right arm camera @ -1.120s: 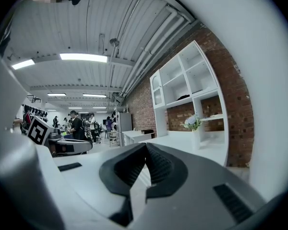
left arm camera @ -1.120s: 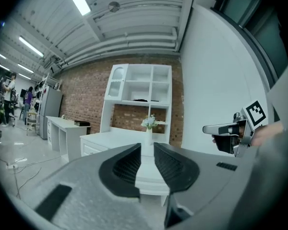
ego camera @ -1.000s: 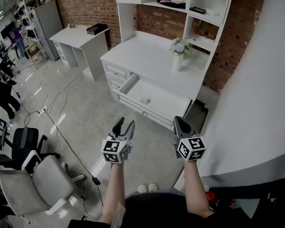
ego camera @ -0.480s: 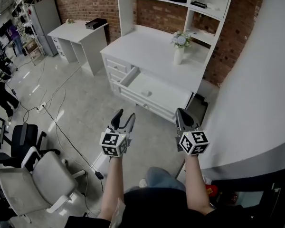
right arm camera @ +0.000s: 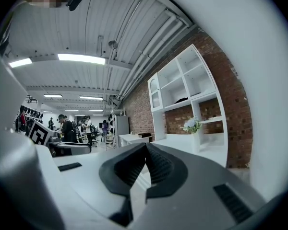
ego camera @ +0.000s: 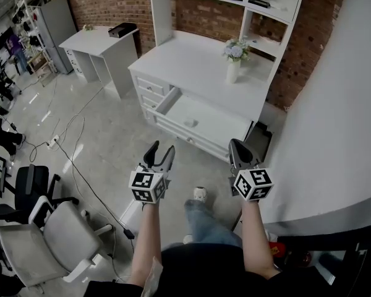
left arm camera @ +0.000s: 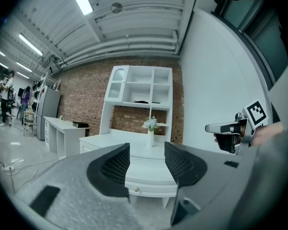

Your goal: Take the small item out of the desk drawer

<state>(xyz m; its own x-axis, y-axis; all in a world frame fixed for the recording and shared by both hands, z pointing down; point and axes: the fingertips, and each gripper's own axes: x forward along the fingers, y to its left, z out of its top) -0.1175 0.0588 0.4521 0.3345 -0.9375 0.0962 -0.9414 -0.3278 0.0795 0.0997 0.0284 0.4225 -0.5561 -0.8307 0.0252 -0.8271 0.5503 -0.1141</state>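
- Both grippers are hovering in mid-air well short of the open drawer. The left gripper is holding its jaws wide apart with nothing between them, and the right gripper is keeping its jaw tips pressed together on nothing.
- The left gripper is looking through its gap at the drawer's front, while the right gripper is pointing along the brick wall behind the drawer.
- One small item is lying on the drawer's floor, near its front edge and toward its left half. It is too small here to name.
- It is probably going to feel light and stiff. Since it is sitting low on smooth white board, it may skid, so pinching it across its sides from straight above seems safest.
- The drawer is standing pulled out and appears to be holding nothing else.
- A stack of small drawers is sitting shut just left of the open drawer.
- The desk top is spreading out behind the drawer, carrying a white vase filled with pale flowers.
- Open shelves are rising behind the drawer, holding a few dark flat things.
- Far left of the drawer, a second desk is carrying a black box.
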